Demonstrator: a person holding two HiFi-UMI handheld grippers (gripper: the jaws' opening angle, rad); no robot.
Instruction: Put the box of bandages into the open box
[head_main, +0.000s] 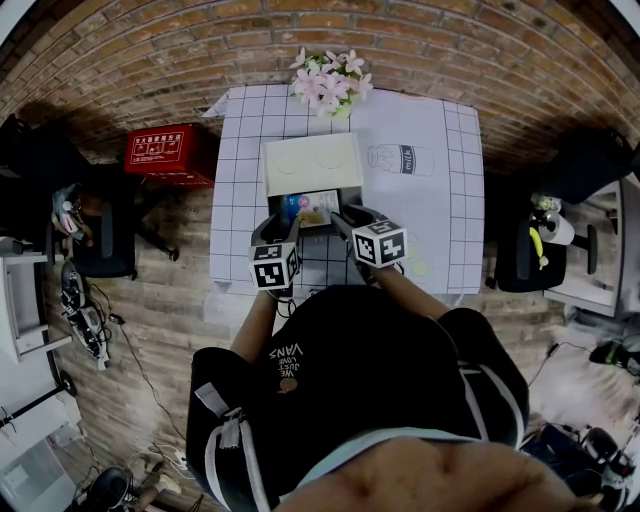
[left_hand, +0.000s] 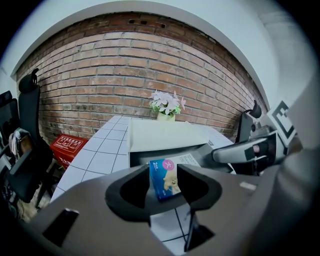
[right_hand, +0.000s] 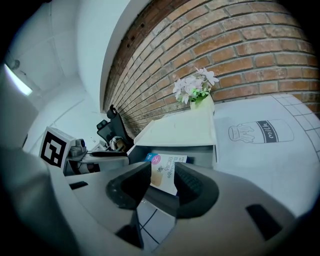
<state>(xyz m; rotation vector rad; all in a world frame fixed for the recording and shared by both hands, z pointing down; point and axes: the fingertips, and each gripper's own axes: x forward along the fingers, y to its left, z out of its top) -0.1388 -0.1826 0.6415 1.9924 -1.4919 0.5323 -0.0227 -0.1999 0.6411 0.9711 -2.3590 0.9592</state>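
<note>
Blue box of bandages (left_hand: 164, 178) with pink circle, centre; white black-gridded desk (head_main: 240, 190); red crate (head_main: 165, 152) upper left; pink flowers (head_main: 330, 82) top centre.

Illumination is even and diffuse. A ceiling strip light (right_hand: 15, 79) glares upper left in the right gripper view. Fisheye distortion bows the red brick wall (left_hand: 100, 80); corners vignette black. The grey plastic left gripper (left_hand: 163, 176) renders soft up close.

box of bandages (left_hand: 165, 178): glossy printed card
open box (head_main: 311, 165): matt white cardboard
table cover (head_main: 440, 200): smooth matt sheet
wall (left_hand: 115, 80): rough red brick
floor (head_main: 170, 310): wood planks
</note>
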